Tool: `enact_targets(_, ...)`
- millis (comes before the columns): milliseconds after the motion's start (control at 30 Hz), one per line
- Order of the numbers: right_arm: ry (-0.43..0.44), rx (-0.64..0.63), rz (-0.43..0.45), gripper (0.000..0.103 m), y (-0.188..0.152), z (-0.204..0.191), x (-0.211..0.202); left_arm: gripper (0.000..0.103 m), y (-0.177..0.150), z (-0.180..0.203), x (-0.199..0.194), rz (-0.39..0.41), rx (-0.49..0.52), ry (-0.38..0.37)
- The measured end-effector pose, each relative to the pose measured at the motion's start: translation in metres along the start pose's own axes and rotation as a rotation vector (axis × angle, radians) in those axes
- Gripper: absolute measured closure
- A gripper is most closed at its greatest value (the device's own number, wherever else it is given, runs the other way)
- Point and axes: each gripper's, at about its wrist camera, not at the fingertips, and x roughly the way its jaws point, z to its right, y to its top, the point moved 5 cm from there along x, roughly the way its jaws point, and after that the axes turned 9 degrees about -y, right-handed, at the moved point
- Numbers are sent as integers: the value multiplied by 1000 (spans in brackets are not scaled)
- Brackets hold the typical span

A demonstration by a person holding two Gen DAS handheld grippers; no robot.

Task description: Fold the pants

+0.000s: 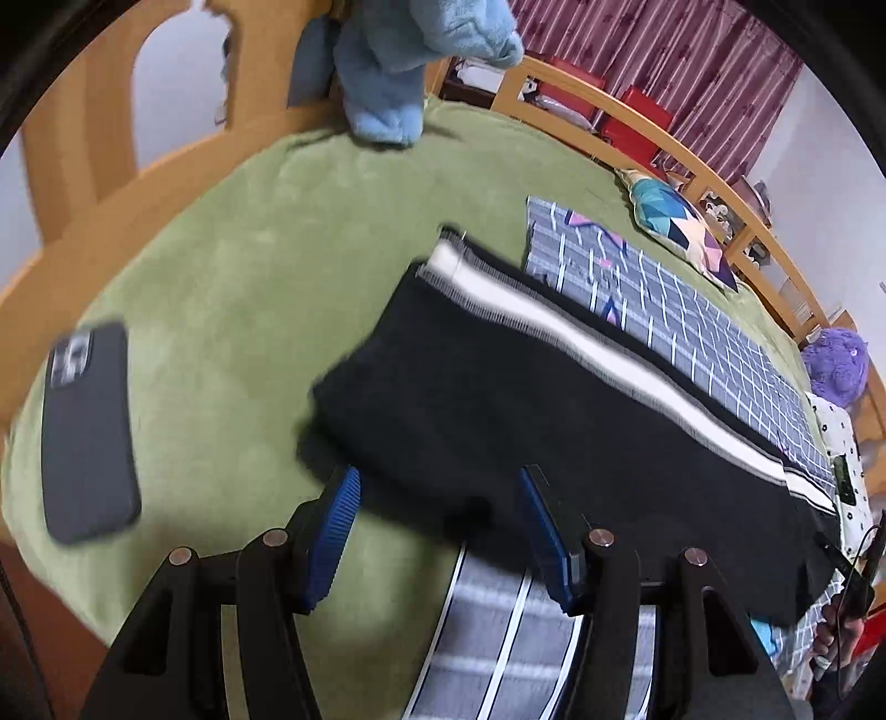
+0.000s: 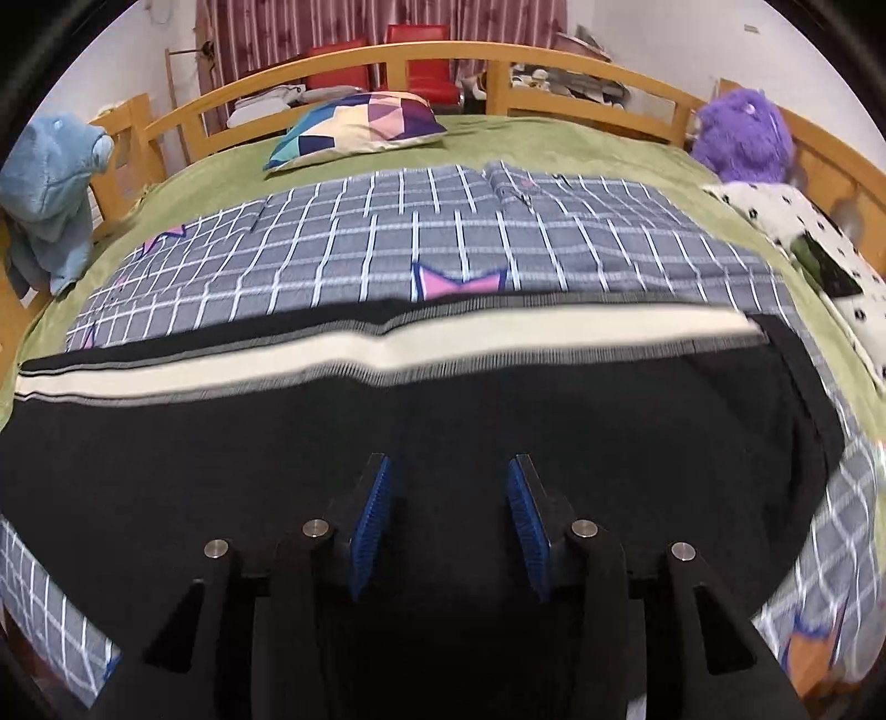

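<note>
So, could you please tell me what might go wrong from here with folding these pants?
1. The left tool is open at the near edge of the black pants; it may pinch only one layer, or catch the grey checked sheet beneath.
2. The phone lies on the green blanket close by; a swung fold could knock it.
3. The right tool is open above plain black cloth, so its grasp point is hard to judge.

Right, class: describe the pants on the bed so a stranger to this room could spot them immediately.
Start with the wooden bed under its green blanket, then the grey checked sheet spread over it. The pants lie along the sheet's near edge, in front of both open grippers. They are the only plain black cloth there, with a cream stripe down the side.
</note>
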Motion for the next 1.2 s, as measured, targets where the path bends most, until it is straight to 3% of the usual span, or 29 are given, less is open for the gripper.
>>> enact_targets(100,24,26,-15,60,-24,1,-13,46,-8,-18,4,-5,-102,-33)
enact_targets(167,39,39,-26,60,-35,2,-19,45,-7,-26,8,24,-175,-105)
enact_targets(233,45,50,-41,60,-47,5,-24,39,-3,-33,18,31,-222,-112)
enact_targets(367,17,78,-60,60,-62,16,-26,37,-5,-48,47,8,-336,-137)
enact_targets(433,8,116,-79,60,-72,25,-25,37,-2,-56,56,43,-394,-143)
enact_targets(500,6,159,-99,60,-77,32,-21,47,4,-58,56,100,-411,-131)
enact_targets(533,8,173,-103,60,-77,35,-20,80,12,-57,51,132,-386,-107)
enact_targets(567,14,193,-106,60,-77,38,-19,87,19,-53,46,150,-350,-117)
enact_targets(667,31,225,-86,60,-73,39,-24,88,35,-33,11,217,-248,-197)
enact_targets(700,30,227,-76,60,-72,39,-26,88,35,-27,4,225,-198,-183)
enact_targets(767,29,217,-61,60,-71,36,-30,86,27,-35,11,197,-178,-125)
enact_targets(867,29,193,-72,60,-71,31,-27,71,3,-63,46,33,-262,-55)
enact_targets(900,30,185,-80,60,-72,29,-26,71,1,-68,47,20,-278,-69)
enact_targets(933,30,182,-85,60,-72,28,-25,68,1,-68,40,42,-278,-80)
enact_targets(967,31,180,-87,60,-72,28,-24,53,4,-67,32,61,-262,-47)
enact_targets(1033,33,178,-81,60,-72,28,-24,38,14,-59,15,104,-190,46)
enact_targets(1100,36,177,-73,60,-72,27,-25,38,22,-52,2,148,-142,45)
enact_targets(1200,46,193,-69,60,-71,26,-23,39,32,-42,3,142,-136,-17)
